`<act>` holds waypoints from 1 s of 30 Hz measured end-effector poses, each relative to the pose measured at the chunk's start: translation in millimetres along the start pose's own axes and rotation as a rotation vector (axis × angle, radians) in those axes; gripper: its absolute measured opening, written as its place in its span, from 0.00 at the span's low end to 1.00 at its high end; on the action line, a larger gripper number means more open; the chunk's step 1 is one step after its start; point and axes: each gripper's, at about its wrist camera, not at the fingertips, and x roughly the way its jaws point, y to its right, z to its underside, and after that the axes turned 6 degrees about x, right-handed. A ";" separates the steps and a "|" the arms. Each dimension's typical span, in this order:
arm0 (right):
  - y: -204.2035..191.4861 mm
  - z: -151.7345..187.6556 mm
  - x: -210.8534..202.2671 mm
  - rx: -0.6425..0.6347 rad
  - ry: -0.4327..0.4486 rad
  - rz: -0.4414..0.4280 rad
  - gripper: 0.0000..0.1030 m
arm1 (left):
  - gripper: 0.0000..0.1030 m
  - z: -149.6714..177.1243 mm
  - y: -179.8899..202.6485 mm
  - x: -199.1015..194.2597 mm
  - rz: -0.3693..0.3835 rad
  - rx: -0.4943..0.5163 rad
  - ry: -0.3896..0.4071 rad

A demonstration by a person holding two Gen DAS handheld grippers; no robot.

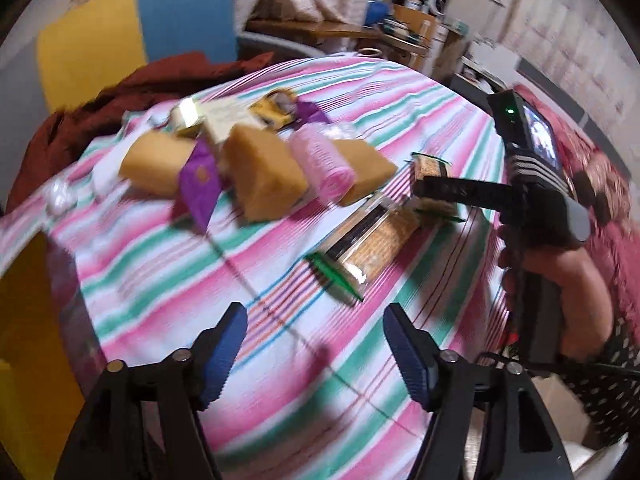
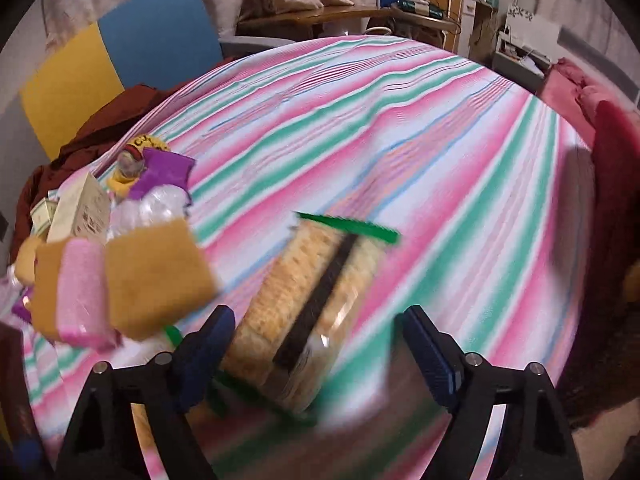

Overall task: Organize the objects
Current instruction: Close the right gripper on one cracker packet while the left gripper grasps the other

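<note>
A striped cloth (image 1: 280, 280) covers the table. On it lie several yellow sponges (image 1: 264, 172), a pink roll (image 1: 322, 166), purple wrappers (image 1: 198, 184), small boxes (image 1: 224, 118) and two cracker packs (image 1: 368, 246). My left gripper (image 1: 314, 356) is open and empty above bare cloth, short of the near cracker pack. My right gripper (image 2: 316, 354) is open, its jaws on either side of a cracker pack (image 2: 308, 300) with a black band and green ends; it shows in the left wrist view (image 1: 436, 190) over the far pack. Sponges (image 2: 154, 276) and the pink roll (image 2: 82, 292) lie to its left.
A dark red cloth (image 1: 100, 100) lies at the table's far left, by blue and yellow panels (image 1: 132, 28). A yellow box (image 1: 28, 340) stands at the left edge. A red cushion (image 2: 612, 200) lies at the right. Cluttered shelves (image 2: 432, 4) stand behind the table.
</note>
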 end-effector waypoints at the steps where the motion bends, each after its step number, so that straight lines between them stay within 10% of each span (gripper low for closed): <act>1: 7.8 2.2 -2.7 0.003 -0.001 -0.015 0.80 | 0.72 -5.6 4.7 3.9 0.000 0.043 0.005; 16: 8.5 9.2 0.5 -0.097 0.027 -0.053 0.78 | 0.73 -38.1 41.1 84.9 -0.001 0.311 -0.035; 21: 7.6 10.6 -0.9 -0.096 0.074 -0.006 0.55 | 0.64 -33.3 33.3 82.7 0.038 0.210 0.021; 30: 10.0 17.2 -8.1 -0.044 0.064 -0.093 0.47 | 0.59 -14.0 35.4 72.3 0.001 0.151 0.059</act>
